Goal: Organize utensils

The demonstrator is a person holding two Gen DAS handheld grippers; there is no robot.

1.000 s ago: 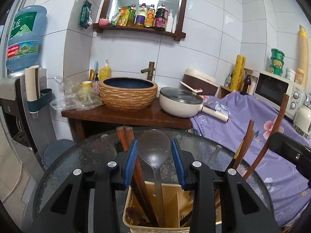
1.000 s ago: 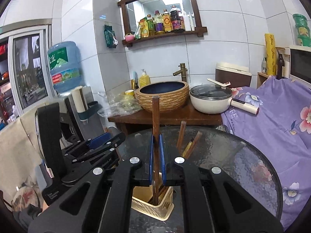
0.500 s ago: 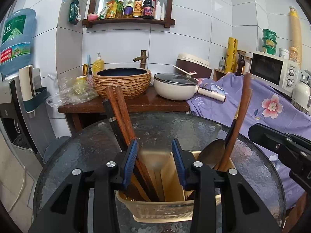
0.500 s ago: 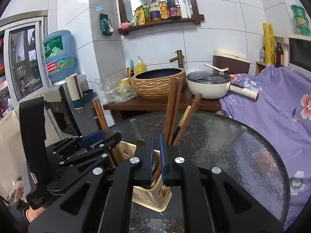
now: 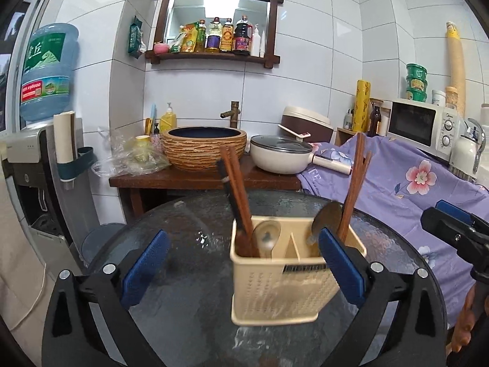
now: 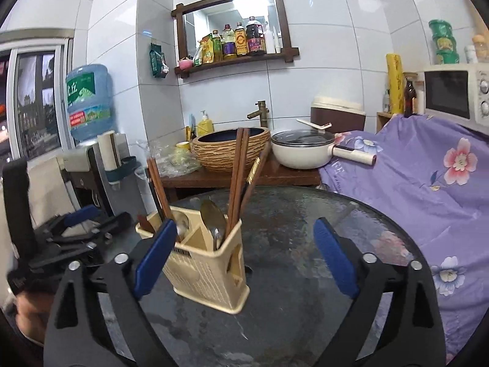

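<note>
A round desk (image 5: 189,275) of dark, pebbled glass fills the foreground of a white-tiled kitchen corner. Behind it a low wooden counter (image 5: 183,180) carries a ribbed, basket-textured basin (image 5: 204,148) under a brass tap (image 5: 232,111) and a cream lidded pan (image 5: 281,157) with a long handle. A dark wood-framed mirror shelf (image 5: 214,58) of sauce bottles hangs on the wall above; a blue water jug (image 5: 45,70) tops a dispenser on one side, and a purple floral cloth (image 5: 412,189) drapes the furniture below a white microwave (image 5: 423,127) on the other.

On the desk stands the cream plastic utensil holder (image 5: 284,284), square, perforated and split into compartments. Brown wooden chopsticks (image 5: 237,195) and a metal spoon (image 5: 268,238) lean in its left compartment as the left wrist sees it; more chopsticks (image 5: 354,183) and a second spoon (image 5: 327,217) stand in the right one.

The left tool (image 5: 244,267), its jaws just opened wide, grips nothing; its blue ribbed pads (image 5: 145,267) sit apart, the right pad overlapping the holder's near corner in view, whether touching cannot be told. The right tool (image 6: 244,260) has likewise just sprung open, empty, the holder (image 6: 207,269) just behind its left pad. The left tool's black frame, in a person's hand (image 6: 27,315), shows at that view's left edge.
</note>
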